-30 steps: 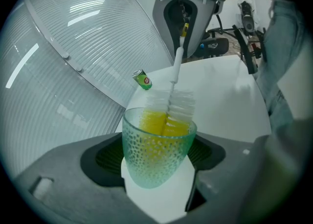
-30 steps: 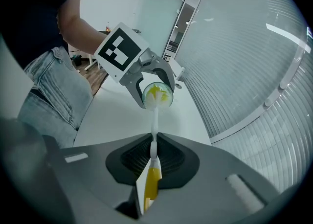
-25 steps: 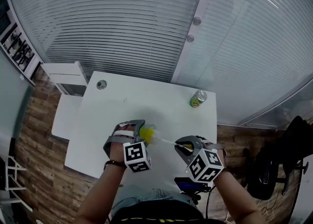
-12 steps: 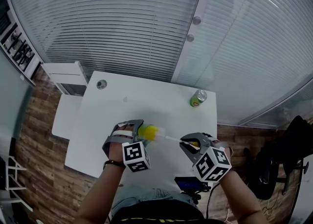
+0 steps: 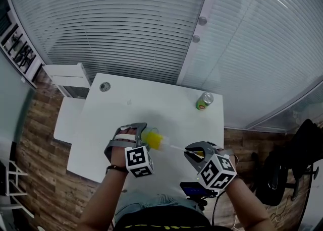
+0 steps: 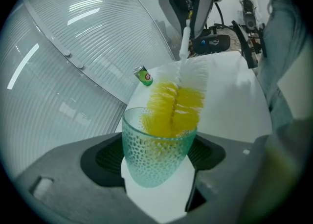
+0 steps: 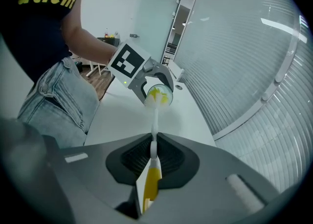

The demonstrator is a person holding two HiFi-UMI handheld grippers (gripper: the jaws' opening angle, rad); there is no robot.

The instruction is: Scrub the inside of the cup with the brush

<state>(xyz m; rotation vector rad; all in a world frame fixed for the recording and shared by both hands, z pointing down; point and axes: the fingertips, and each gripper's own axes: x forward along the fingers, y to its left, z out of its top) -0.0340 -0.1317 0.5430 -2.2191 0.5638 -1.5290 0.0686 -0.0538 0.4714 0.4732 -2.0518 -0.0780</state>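
Partly inside cup (image 6: 155,157) rim: brush (image 6: 175,106).

A can (image 5: 204,101) stands far right on the table (image 5: 101,129); bare surface leftward

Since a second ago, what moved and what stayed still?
The right gripper pulled the brush a little way out of the cup, off to the right, then pushed it back in. Nothing was let go. The left gripper kept gripping the cup in the same spot, and the green can did not move.
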